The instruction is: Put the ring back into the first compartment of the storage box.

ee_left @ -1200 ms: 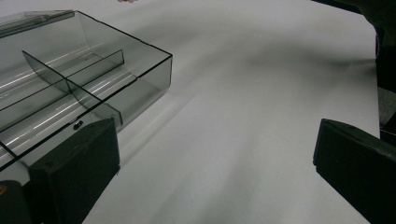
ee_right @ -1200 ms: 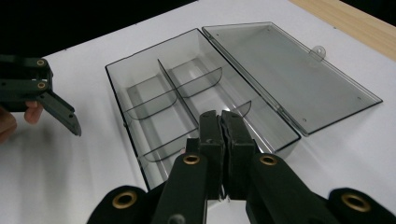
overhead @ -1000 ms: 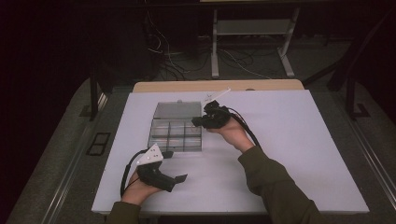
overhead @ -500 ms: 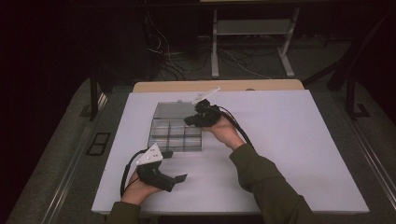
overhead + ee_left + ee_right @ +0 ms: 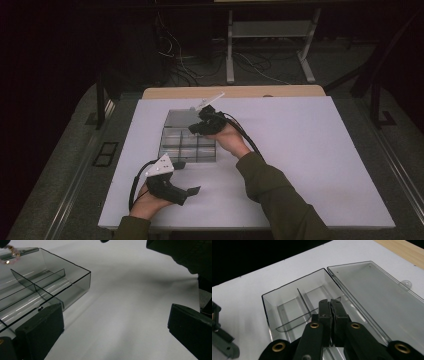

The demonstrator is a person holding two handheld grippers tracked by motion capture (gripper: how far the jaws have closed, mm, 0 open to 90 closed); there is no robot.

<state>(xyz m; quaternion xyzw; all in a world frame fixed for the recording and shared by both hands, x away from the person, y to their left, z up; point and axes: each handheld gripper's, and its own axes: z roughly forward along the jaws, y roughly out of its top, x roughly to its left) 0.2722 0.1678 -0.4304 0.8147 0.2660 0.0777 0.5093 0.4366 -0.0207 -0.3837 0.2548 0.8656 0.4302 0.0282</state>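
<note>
A clear smoky compartment box (image 5: 186, 148) lies on the white table (image 5: 310, 165) with its lid (image 5: 177, 119) flung open at the far side. My right gripper (image 5: 193, 130) hovers over the box's right half, jaws pressed together (image 5: 330, 302) above the dividers (image 5: 302, 302). In the left gripper view a small pinkish beaded loop (image 5: 10, 255) hangs under a black jaw tip above the box (image 5: 75, 282). My left gripper (image 5: 187, 178) rests near the table's front left, beside the box's near corner, jaws wide apart (image 5: 115, 315) with nothing between them.
The open lid (image 5: 374, 287) lies flat beside the box (image 5: 284, 302). A wooden strip (image 5: 235, 92) borders the table's far edge. Beyond it stand a metal frame (image 5: 270, 30) and floor cables. Bare white table stretches to the right.
My right gripper has shifted left, from the box's right edge to over its compartments, jaws staying shut. The left gripper has kept still.
</note>
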